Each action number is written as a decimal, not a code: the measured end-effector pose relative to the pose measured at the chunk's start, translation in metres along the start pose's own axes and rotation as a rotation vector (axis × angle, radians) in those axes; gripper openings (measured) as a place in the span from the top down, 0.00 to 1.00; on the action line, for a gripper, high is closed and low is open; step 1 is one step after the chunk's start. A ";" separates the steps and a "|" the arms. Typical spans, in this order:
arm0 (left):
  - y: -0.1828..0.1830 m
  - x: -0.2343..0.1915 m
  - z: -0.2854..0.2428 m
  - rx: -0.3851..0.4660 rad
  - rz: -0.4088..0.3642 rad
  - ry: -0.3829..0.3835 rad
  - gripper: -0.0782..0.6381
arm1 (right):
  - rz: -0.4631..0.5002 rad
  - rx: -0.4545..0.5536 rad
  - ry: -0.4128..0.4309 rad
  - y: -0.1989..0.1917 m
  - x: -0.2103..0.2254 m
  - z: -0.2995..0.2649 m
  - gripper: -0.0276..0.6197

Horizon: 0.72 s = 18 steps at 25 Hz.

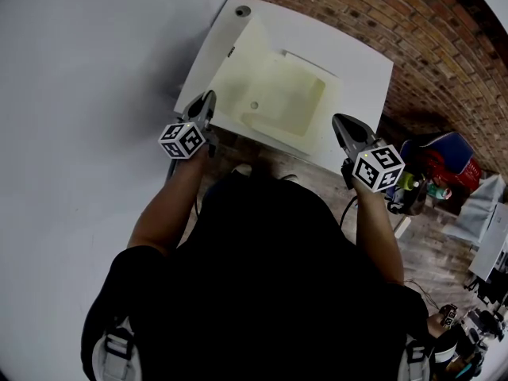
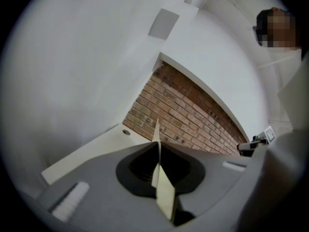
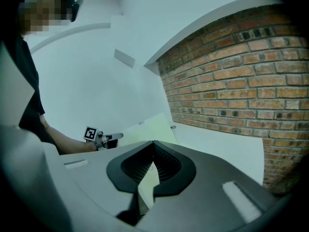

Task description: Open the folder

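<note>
**Work surface.** A white rectangular table [image 1: 361, 66] occupies the upper centre of the head view, with a red brick wall [image 1: 413, 14] along its upper right side. A small round cable hole [image 1: 242, 10] sits at the table's upper left corner.

**Task object.** A pale yellow translucent plastic folder [image 1: 278, 94] lies on the table, towards its left and near edges. The folder is partly open. One leaf lies flat on the table. The other leaf is raised along the folder's left side and stands tilted above the flat leaf.

**Left gripper.** The left gripper [image 1: 208, 101] is at the centre left of the head view, at the near left corner of the folder. In the left gripper view its jaws [image 2: 158, 145] are clenched on the raised leaf [image 2: 165, 195], which runs edge-on between them.

**Right gripper.** The right gripper [image 1: 341, 124] is at the centre right of the head view, at the folder's near right edge. In the right gripper view its jaws [image 3: 153, 145] are clamped on a thin pale sheet of the folder [image 3: 147, 185].
</note>
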<state>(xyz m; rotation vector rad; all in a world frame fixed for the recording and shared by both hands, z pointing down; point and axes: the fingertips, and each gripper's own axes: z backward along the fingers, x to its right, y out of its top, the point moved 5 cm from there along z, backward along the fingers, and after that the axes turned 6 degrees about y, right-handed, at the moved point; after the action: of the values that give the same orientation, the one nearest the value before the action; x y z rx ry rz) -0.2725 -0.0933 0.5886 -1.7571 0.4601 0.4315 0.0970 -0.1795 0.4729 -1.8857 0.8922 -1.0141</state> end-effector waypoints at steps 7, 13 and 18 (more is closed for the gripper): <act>0.004 -0.025 -0.003 -0.001 0.032 0.039 0.88 | -0.010 -0.006 -0.020 0.000 0.003 -0.004 0.95; 0.004 -0.049 -0.001 -0.015 0.065 0.084 0.88 | -0.019 -0.012 -0.028 0.001 0.004 -0.010 0.95; -0.003 -0.067 -0.007 -0.038 0.093 0.122 0.88 | -0.030 -0.018 -0.039 0.002 0.014 -0.012 0.95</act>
<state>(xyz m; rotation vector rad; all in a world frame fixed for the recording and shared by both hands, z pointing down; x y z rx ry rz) -0.3280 -0.0937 0.6273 -1.8102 0.6265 0.4020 0.0917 -0.1956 0.4800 -1.9322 0.8552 -0.9863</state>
